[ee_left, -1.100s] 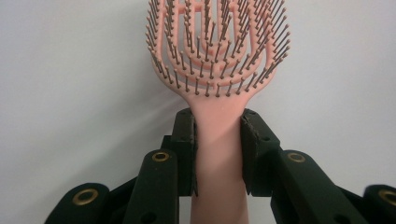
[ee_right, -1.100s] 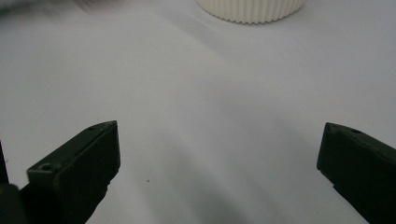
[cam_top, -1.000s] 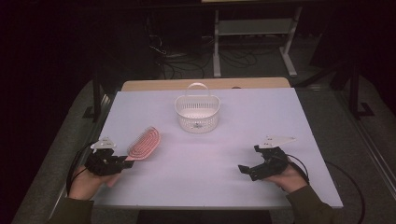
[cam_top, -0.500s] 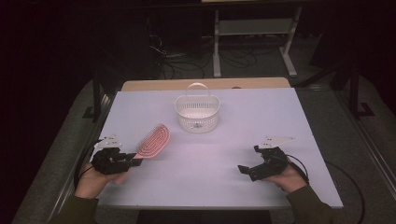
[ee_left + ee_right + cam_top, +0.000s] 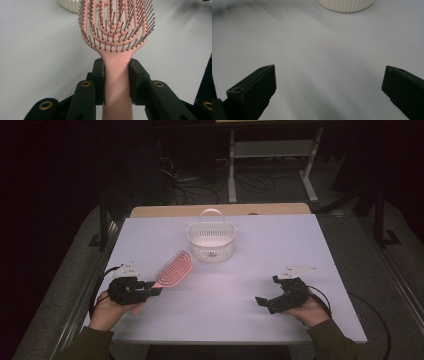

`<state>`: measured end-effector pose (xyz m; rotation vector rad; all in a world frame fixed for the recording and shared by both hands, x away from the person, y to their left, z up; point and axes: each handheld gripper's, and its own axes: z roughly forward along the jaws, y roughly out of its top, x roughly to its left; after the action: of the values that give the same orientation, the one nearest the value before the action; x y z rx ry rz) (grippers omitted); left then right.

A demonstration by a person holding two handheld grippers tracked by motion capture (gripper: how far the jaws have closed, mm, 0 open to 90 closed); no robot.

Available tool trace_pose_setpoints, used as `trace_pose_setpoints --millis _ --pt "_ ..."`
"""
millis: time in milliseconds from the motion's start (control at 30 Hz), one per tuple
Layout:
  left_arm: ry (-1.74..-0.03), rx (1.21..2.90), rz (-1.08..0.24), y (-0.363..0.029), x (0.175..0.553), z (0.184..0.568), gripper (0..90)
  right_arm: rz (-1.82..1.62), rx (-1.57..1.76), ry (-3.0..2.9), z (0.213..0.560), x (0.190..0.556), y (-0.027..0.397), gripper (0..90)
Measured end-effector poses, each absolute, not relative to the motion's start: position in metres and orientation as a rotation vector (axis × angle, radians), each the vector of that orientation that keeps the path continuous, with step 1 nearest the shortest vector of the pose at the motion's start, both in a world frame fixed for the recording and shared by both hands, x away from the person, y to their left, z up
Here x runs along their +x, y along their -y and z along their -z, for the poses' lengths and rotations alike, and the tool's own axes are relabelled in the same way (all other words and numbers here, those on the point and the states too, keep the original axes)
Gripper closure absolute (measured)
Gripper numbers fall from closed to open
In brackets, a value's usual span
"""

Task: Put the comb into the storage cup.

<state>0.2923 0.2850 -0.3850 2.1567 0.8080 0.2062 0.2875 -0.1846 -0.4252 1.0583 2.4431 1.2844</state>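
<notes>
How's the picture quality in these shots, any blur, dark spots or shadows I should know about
High view: the table is evenly lit, the room behind nearly black. Left gripper view: the pink brush is sharp at the handle, its tip cropped. Right gripper view: the jaw tips are slightly soft, with faint shadows across the table and the basket cropped at top.

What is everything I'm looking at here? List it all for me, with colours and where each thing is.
hairbrush: one, pink with dark bristles, lifted over the left part of the table, its handle clamped in the left gripper, head toward the basket
basket: one, white, slotted sides and a hoop handle, on the table at the middle of the far half
table: one, pale lilac top, with a strip of wood showing at its far edge
frame: one, white metal, on the dark floor behind the table
cables: several, dark, on the floor behind the table
left gripper: one, black, shut on the hairbrush handle
right gripper: one, black, jaws wide apart, holding nothing, low over the table's right near part
</notes>
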Motion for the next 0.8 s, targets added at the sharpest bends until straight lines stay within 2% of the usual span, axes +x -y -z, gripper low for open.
trace_pose_setpoints --millis 800 --pt "-0.685 2.117 -0.17 -0.239 0.301 0.38 70.3 -1.299 1.054 -2.434 0.424 0.286 0.185 0.0"
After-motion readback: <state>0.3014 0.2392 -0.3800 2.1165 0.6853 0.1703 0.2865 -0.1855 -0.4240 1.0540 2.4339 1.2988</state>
